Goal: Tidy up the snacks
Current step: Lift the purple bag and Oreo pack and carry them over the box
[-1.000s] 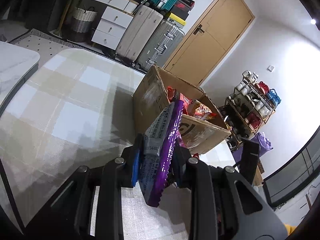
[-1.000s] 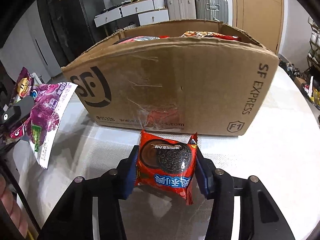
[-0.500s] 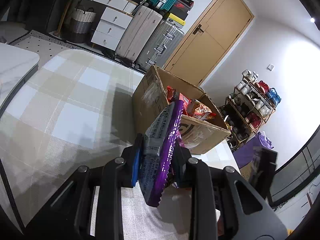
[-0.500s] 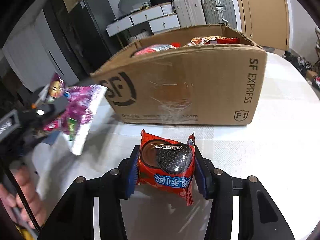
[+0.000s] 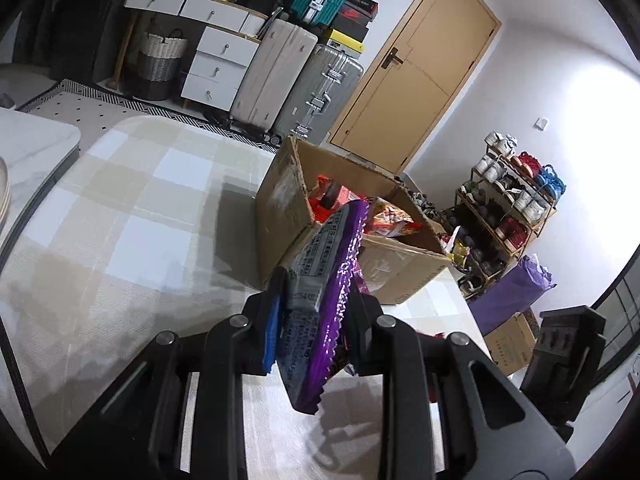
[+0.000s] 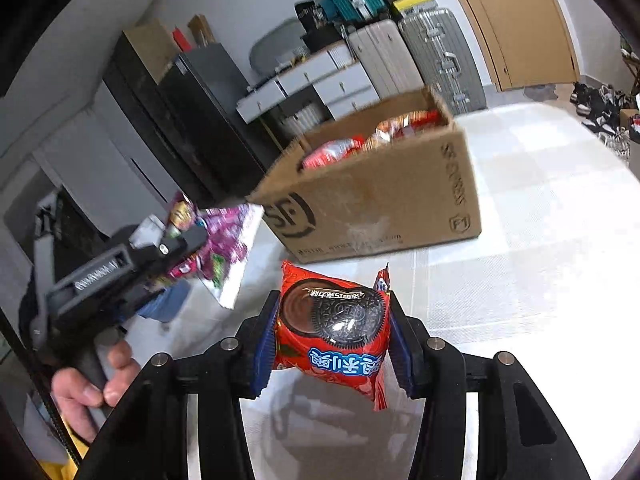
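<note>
My left gripper [image 5: 316, 300] is shut on a purple snack bag [image 5: 320, 280], held edge-on above the table just short of the open cardboard box [image 5: 280, 216], which holds several red and orange snack packs. My right gripper [image 6: 332, 320] is shut on a red Oreo packet [image 6: 336, 320], held above the table in front of the same box [image 6: 380, 200]. The left gripper with the purple bag also shows in the right wrist view [image 6: 168, 248], left of the box, with the person's hand on its handle.
The box stands on a table with a pale checked cloth [image 5: 120, 208]. Behind are suitcases [image 5: 280, 64], white drawers [image 5: 216, 60], a wooden door [image 5: 420, 72] and a shoe rack [image 5: 508, 200]. The right gripper's body shows at the left wrist view's right edge [image 5: 560, 360].
The right gripper has risen and pulled back from the box, tilting so the box top and its contents show. The left gripper has moved closer to the box with the purple bag.
</note>
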`<state>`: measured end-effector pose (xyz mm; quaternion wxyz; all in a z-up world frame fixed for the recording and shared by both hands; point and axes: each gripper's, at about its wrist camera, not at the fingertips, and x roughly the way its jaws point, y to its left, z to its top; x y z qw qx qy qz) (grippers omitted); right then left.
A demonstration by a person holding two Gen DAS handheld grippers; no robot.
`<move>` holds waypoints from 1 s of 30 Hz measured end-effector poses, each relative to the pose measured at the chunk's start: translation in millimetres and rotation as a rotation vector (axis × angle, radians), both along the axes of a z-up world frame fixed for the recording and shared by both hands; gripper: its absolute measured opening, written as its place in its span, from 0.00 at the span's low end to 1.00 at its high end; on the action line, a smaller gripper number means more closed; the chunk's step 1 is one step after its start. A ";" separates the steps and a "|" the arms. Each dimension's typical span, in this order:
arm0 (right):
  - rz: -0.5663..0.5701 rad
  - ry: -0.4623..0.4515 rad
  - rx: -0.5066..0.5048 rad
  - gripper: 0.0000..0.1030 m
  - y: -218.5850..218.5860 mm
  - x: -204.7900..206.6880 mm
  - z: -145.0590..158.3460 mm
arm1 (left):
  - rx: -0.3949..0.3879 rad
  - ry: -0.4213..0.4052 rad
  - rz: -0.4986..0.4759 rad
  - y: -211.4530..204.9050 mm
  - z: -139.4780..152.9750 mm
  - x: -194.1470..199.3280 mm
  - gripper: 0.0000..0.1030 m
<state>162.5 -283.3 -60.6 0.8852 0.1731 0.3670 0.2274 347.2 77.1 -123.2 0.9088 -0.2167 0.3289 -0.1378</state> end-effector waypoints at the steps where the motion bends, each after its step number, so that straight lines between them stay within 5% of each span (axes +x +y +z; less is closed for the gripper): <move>1: -0.001 -0.013 0.004 0.47 -0.3 -3.1 6.4 | -0.010 0.005 0.004 0.9 1.2 -4.0 0.22; 13: 0.055 -0.174 0.068 0.47 -26.9 -63.0 73.5 | 0.043 0.010 0.000 -15.9 34.9 -87.4 0.22; 30: 0.049 -0.236 0.050 0.47 -47.6 -129.4 81.9 | 0.136 -0.019 -0.050 -44.8 64.1 -190.9 0.22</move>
